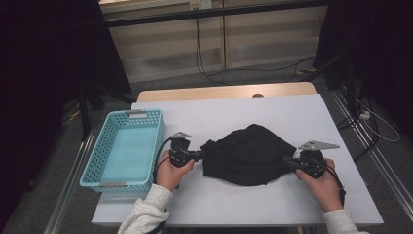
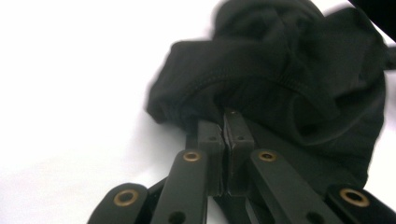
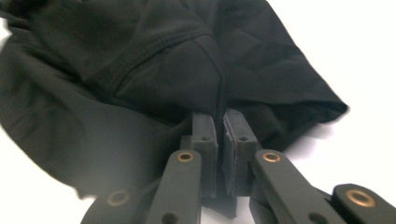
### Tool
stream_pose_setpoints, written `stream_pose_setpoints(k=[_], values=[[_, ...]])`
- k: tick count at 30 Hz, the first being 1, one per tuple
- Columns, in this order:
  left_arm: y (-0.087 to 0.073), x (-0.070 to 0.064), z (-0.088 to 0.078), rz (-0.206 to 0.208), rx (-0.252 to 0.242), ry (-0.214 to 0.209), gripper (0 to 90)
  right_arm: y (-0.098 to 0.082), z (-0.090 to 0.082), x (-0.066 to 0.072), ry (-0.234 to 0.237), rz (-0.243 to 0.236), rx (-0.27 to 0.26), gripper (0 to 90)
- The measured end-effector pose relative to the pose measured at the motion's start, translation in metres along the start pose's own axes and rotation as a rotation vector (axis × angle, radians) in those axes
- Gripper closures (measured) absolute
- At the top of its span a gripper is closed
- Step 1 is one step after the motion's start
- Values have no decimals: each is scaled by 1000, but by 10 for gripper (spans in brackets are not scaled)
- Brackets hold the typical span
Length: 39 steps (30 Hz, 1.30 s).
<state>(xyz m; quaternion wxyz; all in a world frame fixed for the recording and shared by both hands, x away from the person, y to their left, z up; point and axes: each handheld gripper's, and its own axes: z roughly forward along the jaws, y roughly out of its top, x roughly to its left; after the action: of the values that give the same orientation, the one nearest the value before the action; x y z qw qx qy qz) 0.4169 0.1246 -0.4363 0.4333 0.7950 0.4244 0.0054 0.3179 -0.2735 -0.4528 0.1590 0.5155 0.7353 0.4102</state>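
Gripping a crumpled black garment (image 1: 247, 154) from both ends, two handheld grippers sit low on the white table (image 1: 292, 112). Left gripper (image 1: 198, 156) meets the garment's left edge; in the left gripper view its jaws are pressed together at (image 2: 225, 122) with a stitched fold of the black cloth (image 2: 289, 79) pinched between the pads. Right gripper (image 1: 285, 163) meets the garment's right edge; in the right gripper view its jaws are likewise closed at (image 3: 220, 122), and a ridge of the fabric (image 3: 154, 70) with a visible seam is caught between them. Garment lies bunched in a heap, roughly mid-table, resting on the surface between the two grippers. Person's left hand (image 1: 169, 171) and right hand (image 1: 324, 183) hold the gripper bodies, light sleeves coming in from the near edge. Left of the garment, just beyond the left gripper, stands a light-blue perforated plastic basket (image 1: 100, 151) with grey handle clips, long side running away from the person. Nothing lies between the garment and the basket except the left gripper and its cable. Beyond the garment a wooden strip (image 1: 224, 91) edges the table's far side; dark cables (image 1: 204, 68) hang down past it onto the floor.
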Motion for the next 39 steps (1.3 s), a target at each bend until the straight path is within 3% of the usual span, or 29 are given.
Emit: stream_pose_setpoints(k=[3,5,8,10,18,20,24,26,28,31,39], values=[[6,8,1,-28,-3,30,880,2,1,0,40,28,-29,843],[8,10,7,-27,16,58,880,2,3,-2,1,18,-24,841],[6,9,17,-19,46,64,879,-2,7,-7,-40,20,-7,834],[3,11,23,-24,65,56,878,-3,8,-7,-70,-6,11,833],[-3,12,19,-15,73,49,856,-5,9,-3,-104,-64,50,805],[-5,11,18,-9,64,50,787,-5,8,-2,-108,-75,40,762],[-8,6,15,60,57,76,594,-5,4,1,-98,-119,23,657],[-9,4,12,80,51,92,434,-5,1,2,-99,-125,7,578],[-10,1,9,78,58,84,364,-6,-1,3,-100,-120,0,540],[-11,-5,3,110,50,100,247,-7,-6,5,-98,-118,-13,446],[-20,-7,-5,154,62,114,137,-12,-18,8,-94,-122,-34,345]])
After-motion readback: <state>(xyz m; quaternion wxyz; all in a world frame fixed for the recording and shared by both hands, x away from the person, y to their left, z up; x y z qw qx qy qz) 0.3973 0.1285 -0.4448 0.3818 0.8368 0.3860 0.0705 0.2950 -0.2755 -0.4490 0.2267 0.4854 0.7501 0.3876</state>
